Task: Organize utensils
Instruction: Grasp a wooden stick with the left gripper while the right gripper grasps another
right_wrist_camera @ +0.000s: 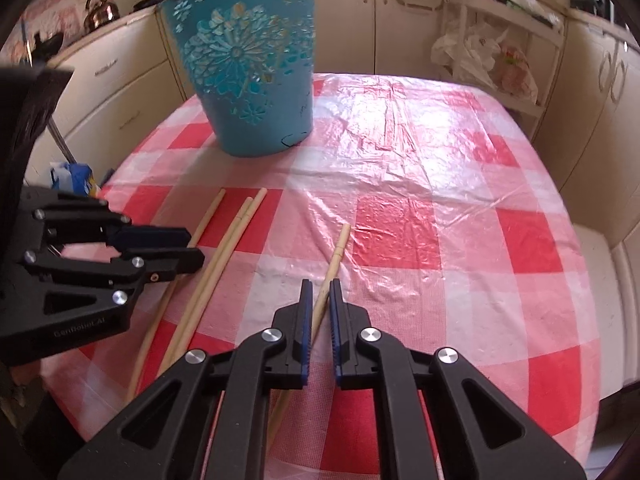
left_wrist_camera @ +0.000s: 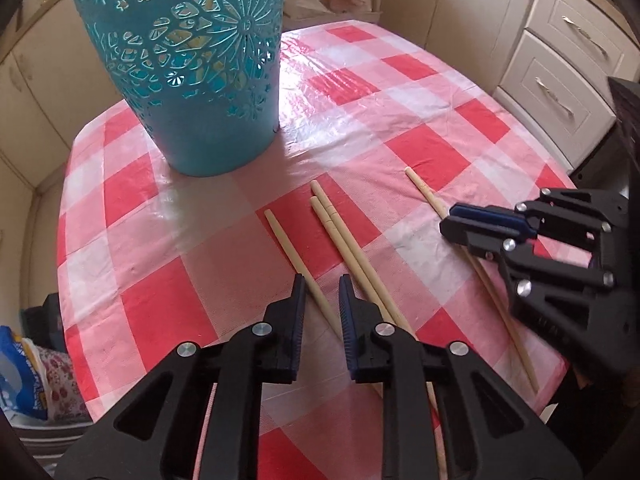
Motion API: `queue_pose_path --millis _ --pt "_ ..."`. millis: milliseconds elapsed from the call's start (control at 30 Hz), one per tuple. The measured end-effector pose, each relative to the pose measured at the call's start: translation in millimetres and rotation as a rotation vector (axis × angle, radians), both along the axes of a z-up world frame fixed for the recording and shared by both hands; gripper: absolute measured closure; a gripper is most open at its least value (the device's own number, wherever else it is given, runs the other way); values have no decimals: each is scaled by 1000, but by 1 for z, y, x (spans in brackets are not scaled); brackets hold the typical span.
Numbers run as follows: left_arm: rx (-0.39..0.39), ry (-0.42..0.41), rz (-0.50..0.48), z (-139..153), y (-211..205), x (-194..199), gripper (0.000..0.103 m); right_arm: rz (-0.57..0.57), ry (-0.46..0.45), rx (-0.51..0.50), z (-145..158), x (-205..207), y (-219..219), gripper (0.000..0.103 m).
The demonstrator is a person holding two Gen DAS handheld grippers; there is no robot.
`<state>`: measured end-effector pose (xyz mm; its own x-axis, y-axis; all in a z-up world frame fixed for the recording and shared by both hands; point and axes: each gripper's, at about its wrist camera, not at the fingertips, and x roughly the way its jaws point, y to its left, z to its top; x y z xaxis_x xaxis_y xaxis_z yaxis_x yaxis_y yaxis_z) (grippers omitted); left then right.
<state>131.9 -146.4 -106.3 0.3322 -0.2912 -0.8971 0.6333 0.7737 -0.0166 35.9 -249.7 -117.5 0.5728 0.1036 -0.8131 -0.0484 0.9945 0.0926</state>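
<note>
Several pale wooden chopsticks lie on a red-and-white checked tablecloth (left_wrist_camera: 424, 152). A teal cut-out basket (left_wrist_camera: 192, 64) stands upright at the far left; it also shows in the right wrist view (right_wrist_camera: 252, 60). My left gripper (left_wrist_camera: 322, 292) is open, its jaws on either side of the leftmost chopstick (left_wrist_camera: 292, 256), just above the cloth. A pair of chopsticks (left_wrist_camera: 344, 240) lies right of it. My right gripper (right_wrist_camera: 321, 296) is open a little around the rightmost chopstick (right_wrist_camera: 334, 264), without pinching it. In the left wrist view the right gripper (left_wrist_camera: 460, 226) sits over that chopstick (left_wrist_camera: 424, 192).
Cream kitchen cabinets and drawers (left_wrist_camera: 568, 64) surround the table. Plastic bags (right_wrist_camera: 480, 56) hang on a white rack behind the table. A kettle (right_wrist_camera: 100, 12) stands on the counter at left. A blue bag (left_wrist_camera: 16, 376) sits on the floor at left.
</note>
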Motion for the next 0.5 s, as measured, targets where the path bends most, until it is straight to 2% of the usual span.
queue_pose_path --millis 67,133,200,300,367,433,500 --pt "-1 -17 -3 -1 -3 -3 94 1 1 21 0 -1 -1 95" --pt "-40 -4 15 -1 3 -6 98 -13 1 59 1 -2 -9 97" --pt "-89 19 31 -1 12 -7 98 -29 -7 111 3 -4 -16 97" --pt "-94 4 37 -3 19 -9 98 -36 -11 139 5 -4 -19 97" --pt "-63 -15 17 -3 16 -12 98 -24 -6 94 4 -3 -12 97" --pt "21 -57 -26 -2 5 -18 97 -4 8 30 1 -2 -4 97" --pt "66 -83 -45 0 -2 -20 96 16 -1 -36 1 -3 4 97"
